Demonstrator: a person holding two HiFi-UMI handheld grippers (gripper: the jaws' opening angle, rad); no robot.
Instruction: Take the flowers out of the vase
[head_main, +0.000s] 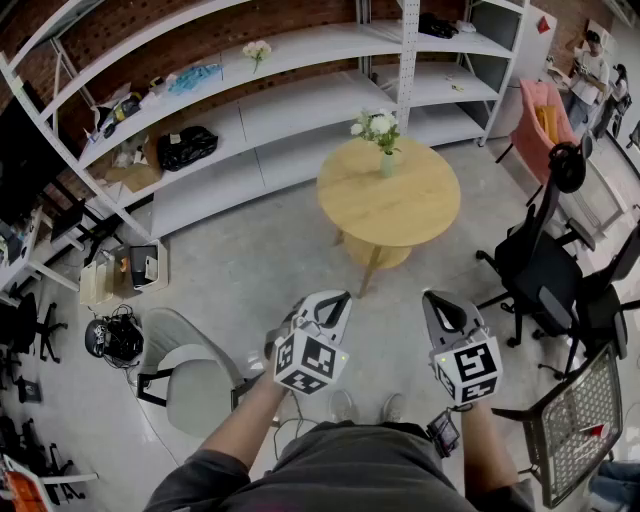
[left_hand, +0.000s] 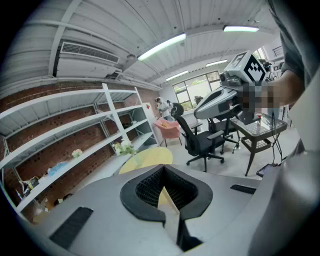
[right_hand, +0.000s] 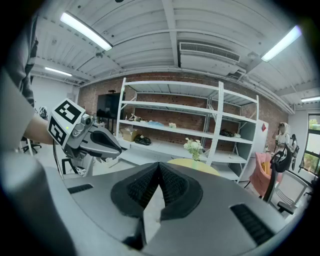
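The flowers (head_main: 378, 126) are kept in the vase (head_main: 387, 164) on the round tabletop (head_main: 400, 205), well apart from both grippers. The fingers of the left gripper (head_main: 338, 299) and right gripper (head_main: 433, 298) are pressed together. Black chairs (head_main: 535, 262) are seen at the tabletop's right.

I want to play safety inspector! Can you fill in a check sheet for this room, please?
Surface: round wooden table, bare apart from the vase.
Job's things: white flowers standing in a pale green vase, far from both grippers.
Clutter: black bag on the white shelving.
Grippers: left gripper and right gripper both shut, empty.
Cables: dark tangle of cords on the floor.
Surroundings: black office chairs, white chair.
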